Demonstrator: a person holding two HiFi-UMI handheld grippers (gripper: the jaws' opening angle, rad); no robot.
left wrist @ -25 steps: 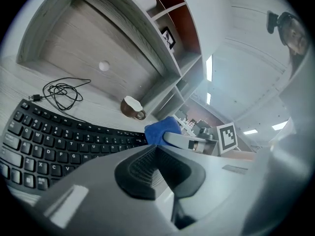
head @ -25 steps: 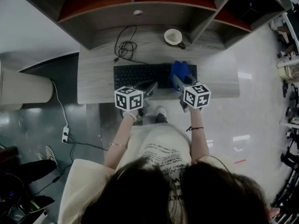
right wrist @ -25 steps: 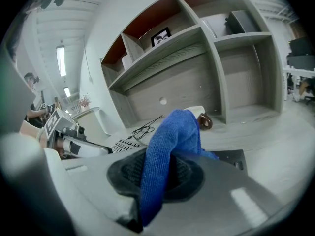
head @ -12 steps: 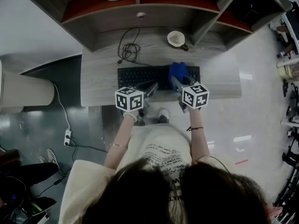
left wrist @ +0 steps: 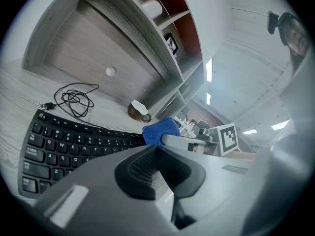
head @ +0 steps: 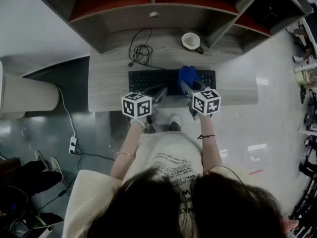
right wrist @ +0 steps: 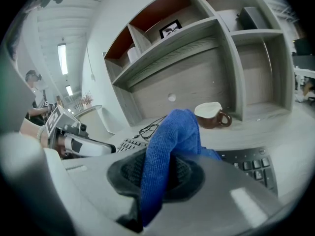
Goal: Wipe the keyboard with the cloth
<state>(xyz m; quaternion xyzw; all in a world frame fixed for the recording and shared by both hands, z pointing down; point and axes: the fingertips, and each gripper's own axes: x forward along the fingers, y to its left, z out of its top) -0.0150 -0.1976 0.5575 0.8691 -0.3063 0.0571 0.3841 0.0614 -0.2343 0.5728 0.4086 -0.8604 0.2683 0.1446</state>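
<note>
A black keyboard (head: 153, 79) lies across the grey desk (head: 109, 83), also seen as the keyboard (left wrist: 64, 141) in the left gripper view. My right gripper (head: 187, 85) is shut on a blue cloth (head: 188, 75), which rests over the keyboard's right part; the cloth (right wrist: 170, 146) fills the space between its jaws. My left gripper (head: 159, 92) hovers at the keyboard's front edge, left of the cloth, shut with nothing in it. The blue cloth (left wrist: 160, 131) also shows beyond its jaws.
A brown cup with a white inside (head: 190, 41) stands behind the keyboard. A coiled black cable (head: 141, 51) lies at the back left of the desk. Shelves (head: 148, 4) rise behind the desk. A power strip (head: 73, 144) lies on the floor to the left.
The cloth in my right gripper has shifted a little left along the keyboard. The left gripper has barely moved; the head view has drifted slightly.
</note>
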